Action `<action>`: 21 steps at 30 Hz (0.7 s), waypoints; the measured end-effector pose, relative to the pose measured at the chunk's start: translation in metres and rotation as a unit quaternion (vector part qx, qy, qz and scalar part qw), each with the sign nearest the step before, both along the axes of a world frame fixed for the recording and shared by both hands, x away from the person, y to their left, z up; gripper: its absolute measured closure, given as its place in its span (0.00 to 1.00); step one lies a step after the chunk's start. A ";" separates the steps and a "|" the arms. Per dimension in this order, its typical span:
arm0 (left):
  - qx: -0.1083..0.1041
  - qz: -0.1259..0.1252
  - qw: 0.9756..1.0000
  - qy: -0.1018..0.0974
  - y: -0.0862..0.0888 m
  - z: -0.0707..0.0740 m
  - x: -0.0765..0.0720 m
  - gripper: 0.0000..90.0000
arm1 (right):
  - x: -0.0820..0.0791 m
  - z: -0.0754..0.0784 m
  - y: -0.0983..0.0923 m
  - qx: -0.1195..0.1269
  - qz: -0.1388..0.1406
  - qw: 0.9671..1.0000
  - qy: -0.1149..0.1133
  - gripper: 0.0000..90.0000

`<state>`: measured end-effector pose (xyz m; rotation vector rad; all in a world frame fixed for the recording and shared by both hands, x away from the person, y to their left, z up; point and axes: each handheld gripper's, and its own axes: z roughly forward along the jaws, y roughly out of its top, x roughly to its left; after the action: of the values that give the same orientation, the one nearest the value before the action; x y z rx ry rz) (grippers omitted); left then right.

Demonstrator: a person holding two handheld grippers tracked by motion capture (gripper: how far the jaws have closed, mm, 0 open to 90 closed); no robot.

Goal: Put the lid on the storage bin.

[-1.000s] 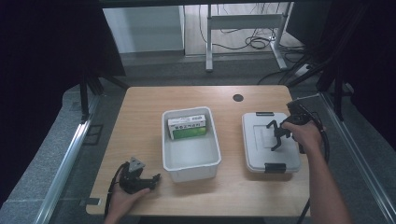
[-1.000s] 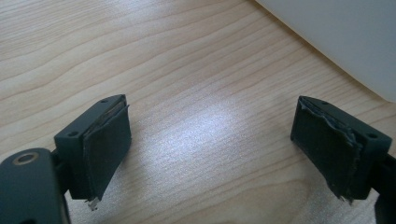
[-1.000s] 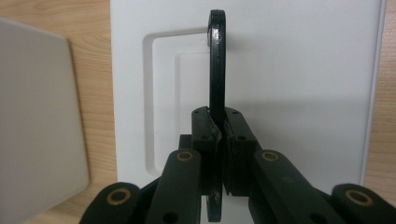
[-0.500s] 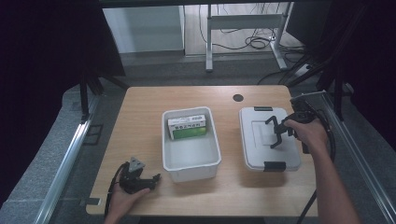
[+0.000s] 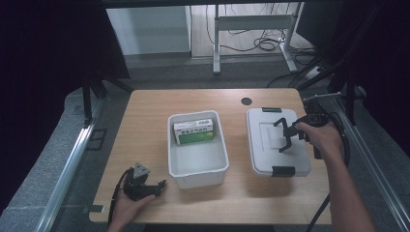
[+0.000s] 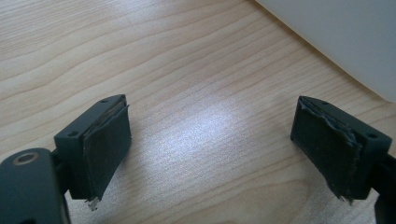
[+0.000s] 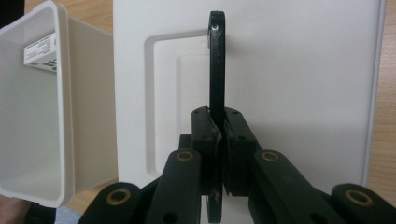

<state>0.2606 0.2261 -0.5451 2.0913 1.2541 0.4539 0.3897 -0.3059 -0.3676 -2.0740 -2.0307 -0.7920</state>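
Bench: pale wooden table (image 5: pixel 145 121) on a grey floor, with a dark round hole (image 5: pixel 246 101) near its far edge.
Open bin: white tub (image 5: pixel 197 164) at the middle of the bench, no lid on it.
Lid: white bin lid (image 5: pixel 270 130) lying flat toward the bench's right edge, just beside the tub, with black latches at its far and near ends.
Box: green-and-white carton (image 5: pixel 194 132) inside the tub against its far wall.
Right gripper: right gripper (image 7: pixel 218 140) held above the lid, its jaws clenched on a thin black handle (image 7: pixel 216 60) that stands on edge over the lid's recessed middle; in the high view the gripper (image 5: pixel 286 137) hangs over the lid's centre.
Left gripper: left gripper (image 5: pixel 145 186) resting near the bench's near left corner, close to the tub; its jaws stand released and wide apart over bare wood.
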 end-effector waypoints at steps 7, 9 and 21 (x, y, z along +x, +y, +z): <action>0.000 0.000 1.000 0.000 0.000 0.000 0.000 0.14 | -0.004 0.007 0.002 0.002 0.002 1.000 -0.007 0.95; 0.001 -0.001 1.000 -0.001 0.000 0.000 0.000 0.13 | -0.005 0.009 0.003 0.005 0.003 1.000 -0.009 0.95; 0.001 -0.001 1.000 -0.001 0.000 0.000 0.000 0.14 | -0.011 0.023 0.013 0.014 0.014 1.000 -0.021 0.95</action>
<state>0.2606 0.2264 -0.5450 2.0937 1.2515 0.4562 0.3783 -0.2933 -0.3443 -2.0265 -2.0527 -0.8618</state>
